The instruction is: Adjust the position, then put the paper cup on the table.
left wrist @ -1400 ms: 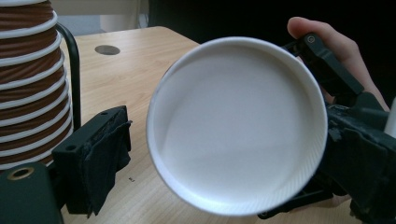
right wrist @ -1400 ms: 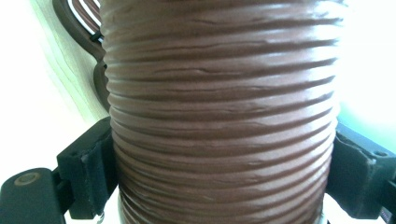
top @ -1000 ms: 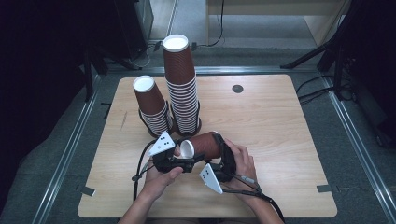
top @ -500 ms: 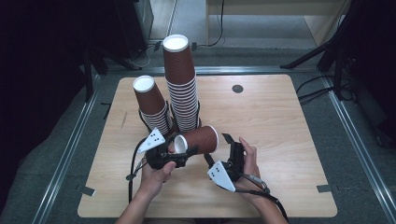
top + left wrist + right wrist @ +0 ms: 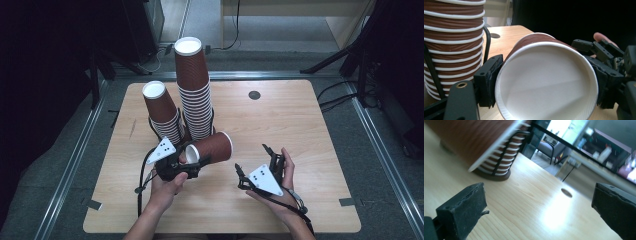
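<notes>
My left gripper (image 5: 186,161) pinches a ribbed brown paper cup (image 5: 210,148) lying sideways, white mouth toward me; right gripper (image 5: 255,165) spread, empty.

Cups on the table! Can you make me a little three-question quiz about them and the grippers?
1. True or false: the left gripper holds a cup lying on its side.
2. Which stack is taller: A) the left stack or B) the right stack?
3. Fill in: the right gripper's jaws are ____.

Key: 1. True: its jaws squeeze the rim end of the single cup. 2. B. 3. Open, with nothing but bare table between them.
</notes>
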### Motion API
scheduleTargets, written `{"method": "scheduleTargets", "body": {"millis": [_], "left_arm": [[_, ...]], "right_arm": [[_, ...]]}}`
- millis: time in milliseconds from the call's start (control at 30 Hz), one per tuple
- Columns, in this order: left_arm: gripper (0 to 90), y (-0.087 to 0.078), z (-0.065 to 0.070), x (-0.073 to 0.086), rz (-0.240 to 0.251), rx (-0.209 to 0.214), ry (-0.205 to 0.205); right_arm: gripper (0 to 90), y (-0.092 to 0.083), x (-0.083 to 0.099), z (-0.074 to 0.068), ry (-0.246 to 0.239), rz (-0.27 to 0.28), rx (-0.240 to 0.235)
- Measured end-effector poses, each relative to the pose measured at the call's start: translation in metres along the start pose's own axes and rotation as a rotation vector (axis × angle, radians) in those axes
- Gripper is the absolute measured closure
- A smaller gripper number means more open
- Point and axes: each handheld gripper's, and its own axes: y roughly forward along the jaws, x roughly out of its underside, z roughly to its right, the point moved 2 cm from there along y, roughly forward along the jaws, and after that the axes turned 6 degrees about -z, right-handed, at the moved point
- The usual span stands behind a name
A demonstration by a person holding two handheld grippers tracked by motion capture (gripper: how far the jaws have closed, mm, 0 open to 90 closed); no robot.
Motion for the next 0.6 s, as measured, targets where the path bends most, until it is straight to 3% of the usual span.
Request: {"method": "scheduleTargets", "body": {"millis": [67,100,333,500,533,600], "left_arm": [[22.6,0.000,0.000,-0.001,0.004,0.003,-0.002],[22.6,0.000,-0.001,-0.001,0.005,0.005,-0.003],[22.5,0.000,-0.002,0.001,0.002,0.001,-0.008],[22.5,0.000,-0.002,0.000,0.003,-0.006,-0.008],[22.5,0.000,-0.002,0.000,0.003,-0.006,-0.008],[22.5,0.001,-0.003,0.001,0.004,-0.010,-0.013]], "right_arm": [[0.0,-0.002,0.001,0.007,0.134,0.011,-0.013],[0.0,-0.002,0.002,0.010,0.178,0.011,-0.013],[0.0,-0.001,0.006,0.014,0.342,-0.010,0.009],[0.0,-0.006,0.005,0.012,0.470,0.001,-0.020],[0.0,-0.006,0.005,0.012,0.470,0.001,-0.020],[0.0,-0.008,0.004,0.010,0.571,0.006,-0.070]]}}
